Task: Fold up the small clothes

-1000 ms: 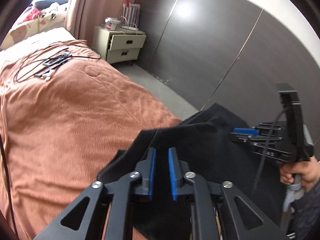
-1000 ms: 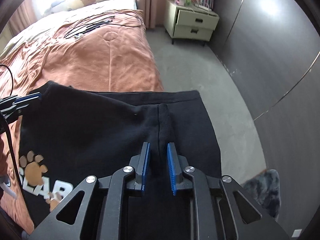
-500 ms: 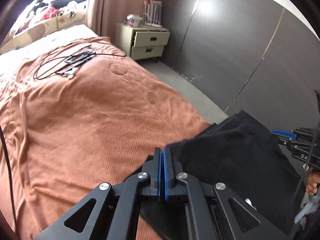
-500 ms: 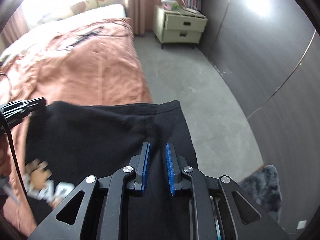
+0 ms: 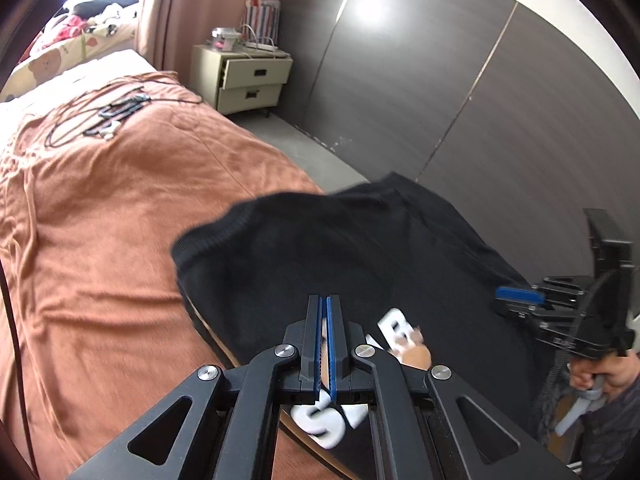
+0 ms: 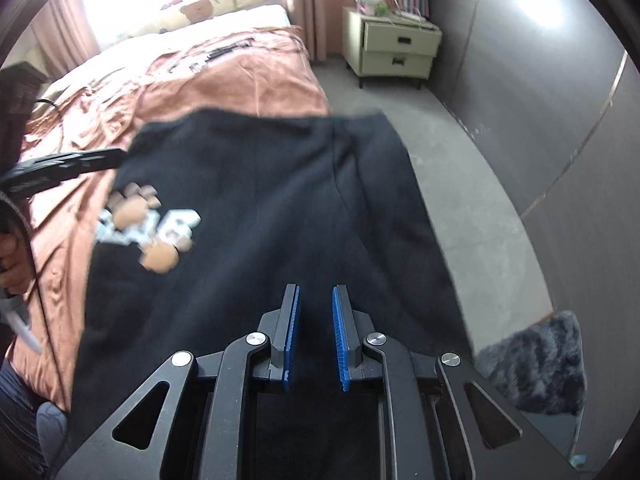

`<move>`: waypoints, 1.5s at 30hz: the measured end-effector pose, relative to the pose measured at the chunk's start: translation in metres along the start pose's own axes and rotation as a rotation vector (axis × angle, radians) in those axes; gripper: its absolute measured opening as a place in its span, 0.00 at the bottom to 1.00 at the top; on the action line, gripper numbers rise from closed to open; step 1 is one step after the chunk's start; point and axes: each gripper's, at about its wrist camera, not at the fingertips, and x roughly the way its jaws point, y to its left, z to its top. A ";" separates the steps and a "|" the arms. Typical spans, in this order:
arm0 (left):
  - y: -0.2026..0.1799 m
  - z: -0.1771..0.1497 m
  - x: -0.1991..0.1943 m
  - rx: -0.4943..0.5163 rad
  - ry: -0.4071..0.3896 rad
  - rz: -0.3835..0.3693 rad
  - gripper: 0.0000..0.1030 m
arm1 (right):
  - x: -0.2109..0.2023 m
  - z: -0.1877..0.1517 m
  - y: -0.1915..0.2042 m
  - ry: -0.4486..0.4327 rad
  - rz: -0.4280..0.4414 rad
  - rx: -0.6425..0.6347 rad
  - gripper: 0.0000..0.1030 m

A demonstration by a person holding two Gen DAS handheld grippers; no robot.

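An orange-brown bedspread [image 5: 120, 216] fills the ground ahead and to the left of both grippers, with the grey floor [image 6: 472, 184] off to the right of it. A black garment [image 5: 340, 256] with a white-and-tan print lies over the near edge of the bed, directly under and ahead of both tools, its far hem blurred. The left gripper [image 5: 324, 308] has its blue pads pressed together, clenched; the garment sits beneath and ahead of its tip, but whether cloth is pinched between the pads cannot be told. The right gripper [image 6: 316, 304] holds its jaws a narrow gap apart with black cloth showing in the gap; whether it grips the fabric cannot be told. A pale nightstand [image 6: 394, 50] stands well beyond the tools, and cables [image 5: 108, 116] lie far ahead on the bedspread.
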 end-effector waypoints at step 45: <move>-0.073 -0.097 -0.030 -0.086 0.074 -0.140 0.02 | -0.062 -0.089 0.078 -0.211 0.228 0.111 0.14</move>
